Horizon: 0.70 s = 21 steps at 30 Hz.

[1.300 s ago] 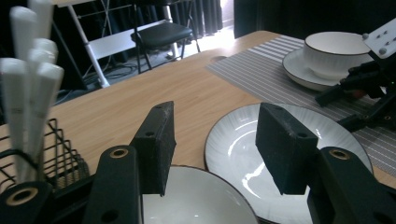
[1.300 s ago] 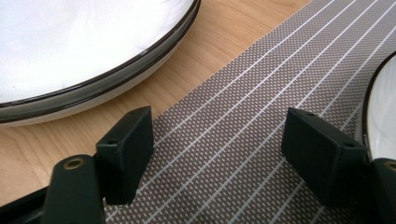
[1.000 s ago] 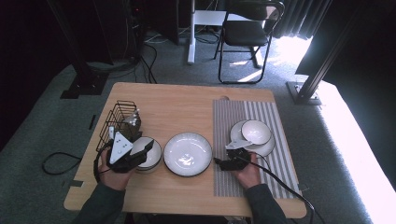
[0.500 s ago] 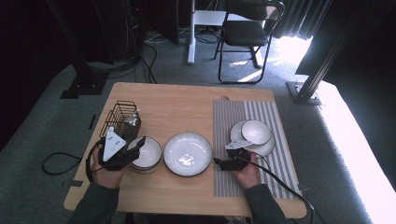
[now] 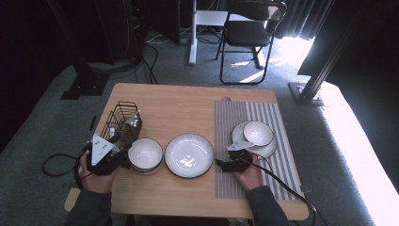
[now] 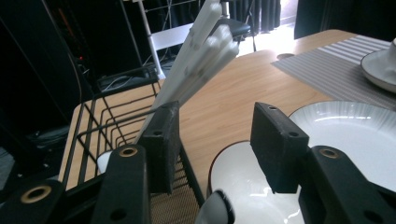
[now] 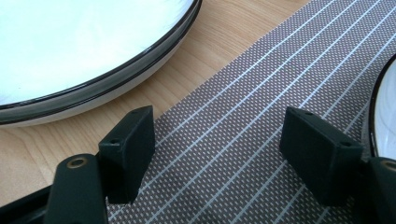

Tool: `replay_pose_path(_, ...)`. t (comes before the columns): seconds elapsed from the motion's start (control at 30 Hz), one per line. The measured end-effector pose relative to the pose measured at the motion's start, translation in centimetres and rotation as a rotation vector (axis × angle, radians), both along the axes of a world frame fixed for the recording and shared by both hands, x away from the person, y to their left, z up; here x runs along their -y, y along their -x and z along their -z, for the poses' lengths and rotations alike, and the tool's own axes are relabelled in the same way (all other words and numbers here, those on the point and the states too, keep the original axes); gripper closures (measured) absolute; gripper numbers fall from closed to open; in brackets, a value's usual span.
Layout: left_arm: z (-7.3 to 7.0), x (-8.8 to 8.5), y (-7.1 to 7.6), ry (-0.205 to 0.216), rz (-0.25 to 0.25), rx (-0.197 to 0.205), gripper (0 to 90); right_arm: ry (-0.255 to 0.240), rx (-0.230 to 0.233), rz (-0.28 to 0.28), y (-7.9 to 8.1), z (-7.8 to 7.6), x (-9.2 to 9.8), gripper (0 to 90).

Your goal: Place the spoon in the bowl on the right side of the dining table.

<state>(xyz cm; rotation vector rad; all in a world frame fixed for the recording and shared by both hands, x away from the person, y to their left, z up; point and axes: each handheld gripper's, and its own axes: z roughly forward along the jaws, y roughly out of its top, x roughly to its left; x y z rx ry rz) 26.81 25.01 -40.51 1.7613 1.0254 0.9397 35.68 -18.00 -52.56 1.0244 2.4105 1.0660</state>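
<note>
Since the earlier frame the left tongs [image 5: 123, 157] are drifting left off the small bowl [image 5: 145, 154], jaws narrowing, nothing gripped, beside the wire basket [image 5: 120, 123]. The right tongs [image 5: 225, 165] are gaping, empty, over the striped placemat [image 5: 237, 183]. Setting seems unfinished.

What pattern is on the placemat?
Grey-brown weave with thin pale stripes, on the placemat; clearest in the right gripper view.

Daylight floods in past the right edge of the rectangular light wooden table [image 5: 188, 106], blowing out the grey carpet floor [image 5: 362, 155]; the far room stays dark, nearby black jaws slightly soft.
</note>
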Motion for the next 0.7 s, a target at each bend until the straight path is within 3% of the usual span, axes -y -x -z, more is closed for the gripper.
replay_pose_path(0.37,1.2,-0.2,0.3,-0.019,-0.04,-0.026,60.7,0.001,0.0,0.0,0.0,0.0,0.0,26.0)
replay_pose_path(0.57,1.7,-0.4,0.2,-0.04,-0.065,-0.044,69.4,0.001,0.001,-0.001,0.0,0.0,0.0,26.0)
replay_pose_path(0.7,1.4,-0.8,0.1,-0.027,-0.088,-0.045,78.8,0.001,0.001,-0.001,0.0,0.0,0.0,26.0)
